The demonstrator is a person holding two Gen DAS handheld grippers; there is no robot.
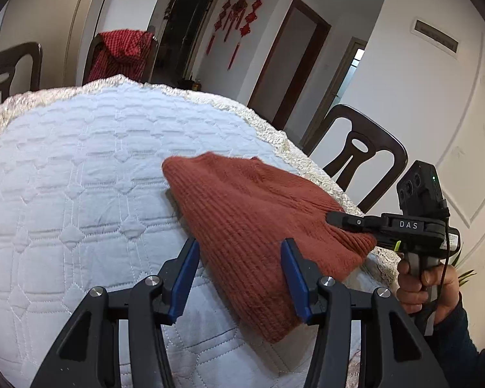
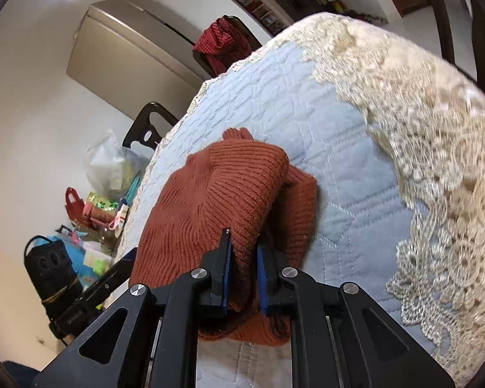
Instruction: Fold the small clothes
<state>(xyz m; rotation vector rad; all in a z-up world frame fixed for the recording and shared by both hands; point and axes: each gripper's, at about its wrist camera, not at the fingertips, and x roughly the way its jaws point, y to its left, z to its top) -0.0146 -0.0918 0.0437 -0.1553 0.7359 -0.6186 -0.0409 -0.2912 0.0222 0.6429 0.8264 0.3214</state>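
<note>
Your left gripper (image 1: 241, 278) sat at the bottom of the left wrist view, blue pads spread, nothing pinched; the near edge of the rust knit garment (image 1: 258, 223) lay between and under them. Your right gripper (image 2: 244, 274) was clamped on a fold of the garment (image 2: 216, 200), pads squeezing the knit at lower centre of the right wrist view. In the left view that gripper (image 1: 342, 219) bit the garment's right edge, your hand (image 1: 426, 281) on its grip at lower right. Garment lay on the white quilted cover (image 1: 74, 168), right of centre, near the lace trim (image 2: 436, 168). Farther back: dark chair (image 1: 362, 152) at right, red checked cloth (image 1: 123, 51) over a chair at upper left.
</note>
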